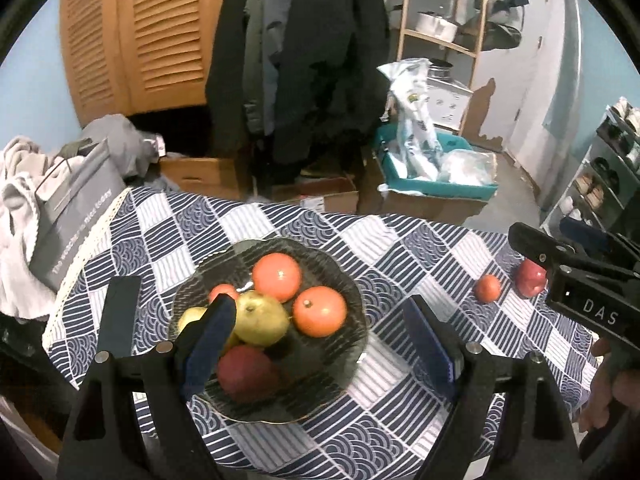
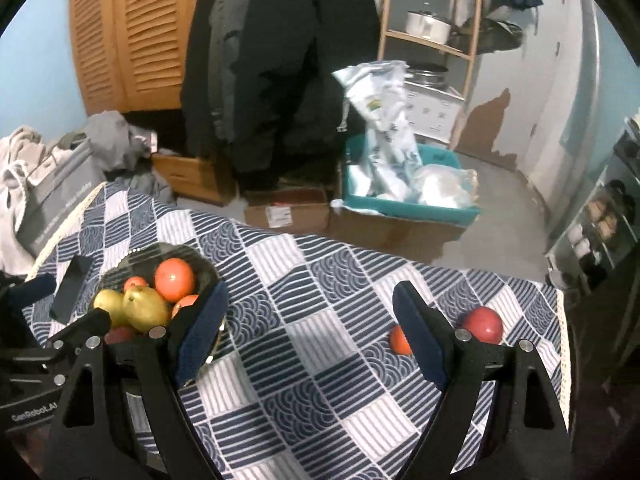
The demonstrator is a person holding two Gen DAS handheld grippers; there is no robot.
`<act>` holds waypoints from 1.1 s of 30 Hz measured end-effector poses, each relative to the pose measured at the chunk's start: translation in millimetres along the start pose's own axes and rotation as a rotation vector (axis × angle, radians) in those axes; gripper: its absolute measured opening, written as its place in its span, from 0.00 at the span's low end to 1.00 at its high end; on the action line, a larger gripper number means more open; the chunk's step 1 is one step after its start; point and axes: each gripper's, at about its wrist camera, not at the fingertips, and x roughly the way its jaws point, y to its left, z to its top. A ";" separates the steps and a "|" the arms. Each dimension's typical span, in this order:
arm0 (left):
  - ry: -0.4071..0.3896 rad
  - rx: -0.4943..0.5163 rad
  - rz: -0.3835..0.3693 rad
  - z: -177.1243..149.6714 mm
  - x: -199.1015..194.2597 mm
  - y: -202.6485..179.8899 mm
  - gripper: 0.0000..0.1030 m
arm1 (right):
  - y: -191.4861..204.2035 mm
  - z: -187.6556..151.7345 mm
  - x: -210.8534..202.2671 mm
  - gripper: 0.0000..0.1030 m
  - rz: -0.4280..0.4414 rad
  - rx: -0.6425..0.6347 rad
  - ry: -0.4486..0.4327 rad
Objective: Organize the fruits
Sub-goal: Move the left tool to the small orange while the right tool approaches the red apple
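Left gripper (image 1: 320,340) spread wide and empty above the glass bowl (image 1: 348,280); right gripper (image 2: 310,338) likewise wide, holding nothing, over bare checked table (image 2: 304,280). Open cloth between bowl and far table edge across mid-frame. Lower right: small orange fruit (image 2: 398,340) touching the right pad, red apple (image 2: 484,324) just beyond. Bowl piled with oranges, pears, one red apple.

The left gripper (image 1: 320,336) is pointing steeply downward, jaws standing wide apart with nothing between them; the right gripper (image 2: 310,334) is tilting down likewise, spread wide and empty, a person's fingers (image 1: 600,384) showing beneath it
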 end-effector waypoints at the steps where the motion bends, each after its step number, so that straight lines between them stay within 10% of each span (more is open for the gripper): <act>1: -0.001 0.005 -0.006 0.2 -0.4 -4.6 0.84 | -4.8 -0.9 -2.5 0.82 -0.004 0.007 -0.003; 33: -0.020 0.222 -0.079 6.4 -8.6 -133.3 0.84 | -146.4 -43.2 -53.2 0.82 -0.210 0.143 -0.019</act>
